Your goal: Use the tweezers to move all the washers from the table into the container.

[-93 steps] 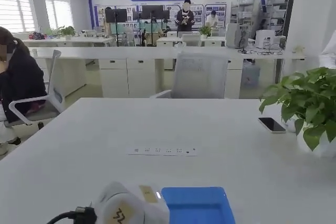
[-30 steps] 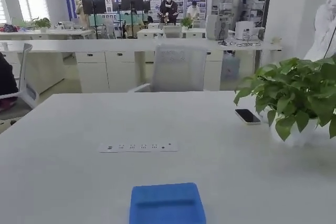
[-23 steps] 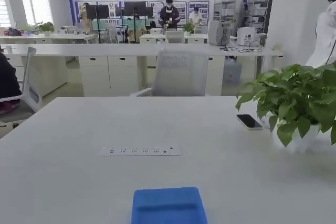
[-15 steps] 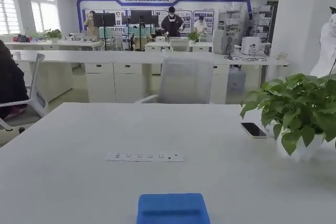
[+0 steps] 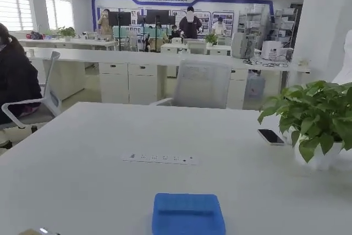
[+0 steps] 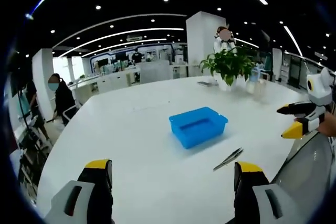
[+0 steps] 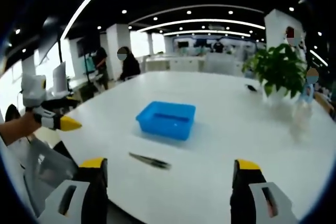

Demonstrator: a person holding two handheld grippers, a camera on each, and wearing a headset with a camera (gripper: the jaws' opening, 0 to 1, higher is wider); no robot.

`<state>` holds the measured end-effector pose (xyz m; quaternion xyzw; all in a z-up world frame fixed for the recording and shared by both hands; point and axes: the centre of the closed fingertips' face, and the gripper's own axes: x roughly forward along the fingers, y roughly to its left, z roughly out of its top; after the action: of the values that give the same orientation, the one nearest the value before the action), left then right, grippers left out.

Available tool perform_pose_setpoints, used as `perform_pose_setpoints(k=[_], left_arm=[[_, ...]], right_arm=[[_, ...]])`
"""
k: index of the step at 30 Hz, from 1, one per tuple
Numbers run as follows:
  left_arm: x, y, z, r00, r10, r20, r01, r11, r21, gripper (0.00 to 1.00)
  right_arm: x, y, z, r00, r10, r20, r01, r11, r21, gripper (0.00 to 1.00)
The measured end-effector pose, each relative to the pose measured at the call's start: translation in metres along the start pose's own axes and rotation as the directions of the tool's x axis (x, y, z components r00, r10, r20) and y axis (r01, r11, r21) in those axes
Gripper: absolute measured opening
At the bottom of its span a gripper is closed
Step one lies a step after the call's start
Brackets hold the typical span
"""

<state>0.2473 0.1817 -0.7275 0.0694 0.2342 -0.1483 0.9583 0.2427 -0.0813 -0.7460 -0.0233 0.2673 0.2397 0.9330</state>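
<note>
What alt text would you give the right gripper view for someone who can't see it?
A blue container sits on a white table, with tweezers lying on the table nearer the camera, apart from it. The right tongs stand open at the bottom, and a potted plant is at the right.

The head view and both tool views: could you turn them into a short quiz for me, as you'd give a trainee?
1. True or false: the tweezers lie inside the blue container.
2. Pick one. The left tool is: A) open and holding nothing, B) shut on the tweezers, C) shut on a washer.
3. Fill the gap: beside the plant lies a dark, flat ____.

Key: 1 false; 2 A; 3 phone.
</note>
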Motion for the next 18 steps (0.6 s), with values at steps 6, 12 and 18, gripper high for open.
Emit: perform_pose_setpoints(k=[6,12,18], left_arm=[[-0.004,0.008,0.009,0.9995,0.027,0.018,-0.027,1.0,0.007,0.99],[-0.007,0.01,0.01,0.9999,0.015,0.004,-0.015,1.0,0.0,0.99],[-0.009,0.017,0.007,0.9997,0.022,-0.006,-0.022,1.0,-0.009,0.99]], right_arm=[[0.0,-0.013,-0.001,0.9991,-0.042,0.006,0.042,0.998,0.042,0.99],[-0.002,-0.026,0.0,0.9966,-0.081,0.017,0.079,0.992,0.098,0.99],[-0.002,-0.033,0.003,0.995,-0.096,0.028,0.092,0.987,0.134,0.97]])
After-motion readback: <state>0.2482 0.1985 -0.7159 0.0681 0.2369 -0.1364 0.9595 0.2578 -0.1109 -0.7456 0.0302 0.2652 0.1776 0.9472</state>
